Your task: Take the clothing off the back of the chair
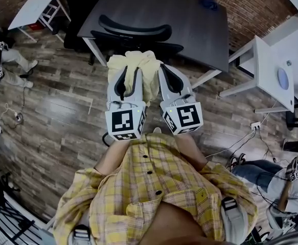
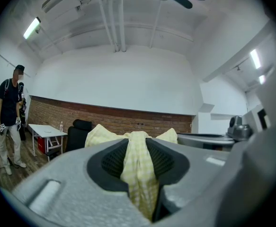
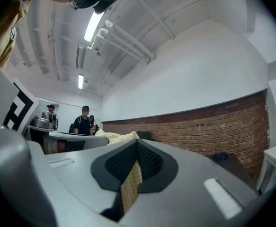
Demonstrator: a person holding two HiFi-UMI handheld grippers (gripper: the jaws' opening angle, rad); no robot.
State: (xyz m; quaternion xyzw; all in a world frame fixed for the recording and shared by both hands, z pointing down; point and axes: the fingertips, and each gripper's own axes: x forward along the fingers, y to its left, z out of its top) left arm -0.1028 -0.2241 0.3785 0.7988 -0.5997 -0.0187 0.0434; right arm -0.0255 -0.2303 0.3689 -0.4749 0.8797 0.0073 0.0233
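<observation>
Over floor point(image 1: 62, 111), both tongs point(image 1: 131, 73) point(image 1: 166, 73) pinch clothing point(image 1: 138, 60).

Chair point(image 1: 135, 31) and desk point(image 1: 189, 22) just ahead

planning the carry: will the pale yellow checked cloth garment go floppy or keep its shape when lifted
Probably floppy: the pale yellow checked cloth garment bunches and folds between the left gripper and right gripper. Likely light: thin pinches hold it.
</observation>
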